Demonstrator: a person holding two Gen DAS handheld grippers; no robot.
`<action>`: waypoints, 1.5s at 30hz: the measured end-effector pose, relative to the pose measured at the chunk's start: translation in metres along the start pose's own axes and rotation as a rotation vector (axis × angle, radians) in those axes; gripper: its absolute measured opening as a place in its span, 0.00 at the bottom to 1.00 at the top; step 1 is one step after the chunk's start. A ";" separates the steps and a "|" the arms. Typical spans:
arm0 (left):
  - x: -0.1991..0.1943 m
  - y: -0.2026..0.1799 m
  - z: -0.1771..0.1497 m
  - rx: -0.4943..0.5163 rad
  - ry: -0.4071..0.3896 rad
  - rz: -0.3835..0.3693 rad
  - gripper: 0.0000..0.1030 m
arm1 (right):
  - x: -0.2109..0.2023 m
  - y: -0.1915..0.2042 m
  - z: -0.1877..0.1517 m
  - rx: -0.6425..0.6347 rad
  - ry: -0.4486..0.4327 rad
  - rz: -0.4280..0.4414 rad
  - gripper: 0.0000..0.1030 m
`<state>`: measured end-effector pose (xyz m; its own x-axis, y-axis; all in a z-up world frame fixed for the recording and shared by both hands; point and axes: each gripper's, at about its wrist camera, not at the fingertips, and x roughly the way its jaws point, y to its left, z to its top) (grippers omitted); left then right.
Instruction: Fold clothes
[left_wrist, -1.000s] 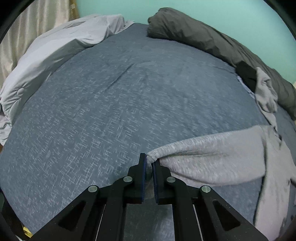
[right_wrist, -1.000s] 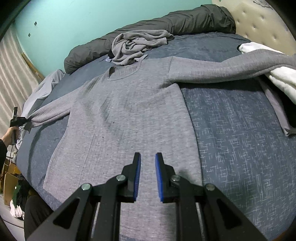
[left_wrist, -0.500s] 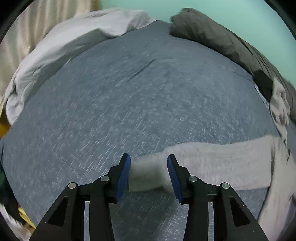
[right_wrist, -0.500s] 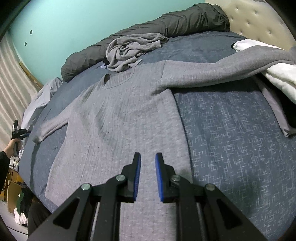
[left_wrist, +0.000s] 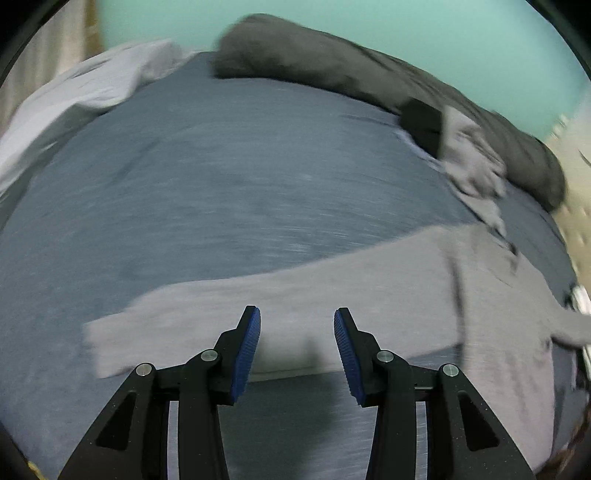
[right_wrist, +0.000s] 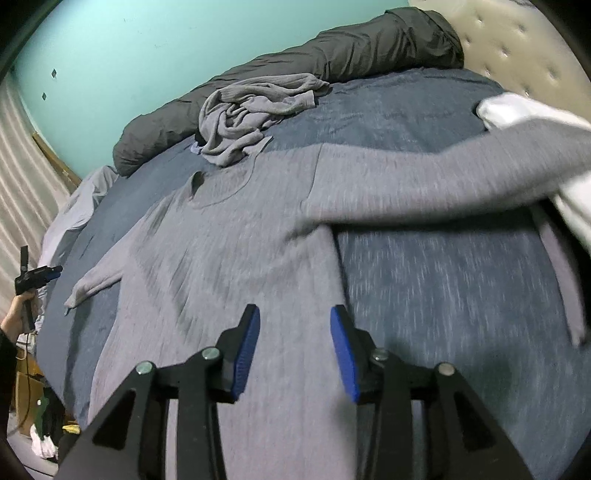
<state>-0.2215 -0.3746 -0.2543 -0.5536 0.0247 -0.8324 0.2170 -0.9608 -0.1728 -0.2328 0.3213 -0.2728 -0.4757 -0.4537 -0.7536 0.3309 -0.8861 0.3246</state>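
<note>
A grey long-sleeved sweater lies spread flat on the blue bedspread, neck toward the wall. Its left sleeve rests on the bed, and my left gripper hovers open just above that sleeve with nothing between its fingers. The other sleeve stretches right and drapes over a white pile. My right gripper stands open over the sweater's lower body, holding nothing. The left gripper also shows far left in the right wrist view, held by a hand.
A crumpled grey garment lies near the sweater's collar, in front of a long dark grey duvet roll along the teal wall. A pale sheet is bunched at the bed's far left. A tufted headboard stands at right. Clutter sits on the floor.
My left gripper let go of the sleeve cuff and opened wide; the sleeve now lies flat on the bed. My right gripper opened from nearly shut. Both views shifted.
</note>
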 end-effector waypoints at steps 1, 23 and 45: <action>0.007 -0.019 0.001 0.025 0.006 -0.017 0.44 | 0.007 0.000 0.011 -0.015 0.000 -0.004 0.39; 0.152 -0.238 0.053 0.281 0.083 -0.141 0.48 | 0.185 -0.020 0.196 -0.112 0.094 -0.109 0.45; 0.197 -0.263 0.076 0.312 0.065 -0.152 0.48 | 0.257 -0.021 0.225 -0.148 0.122 -0.224 0.00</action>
<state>-0.4489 -0.1382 -0.3329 -0.5061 0.1816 -0.8431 -0.1253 -0.9827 -0.1364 -0.5457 0.2022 -0.3448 -0.4518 -0.2255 -0.8632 0.3485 -0.9353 0.0620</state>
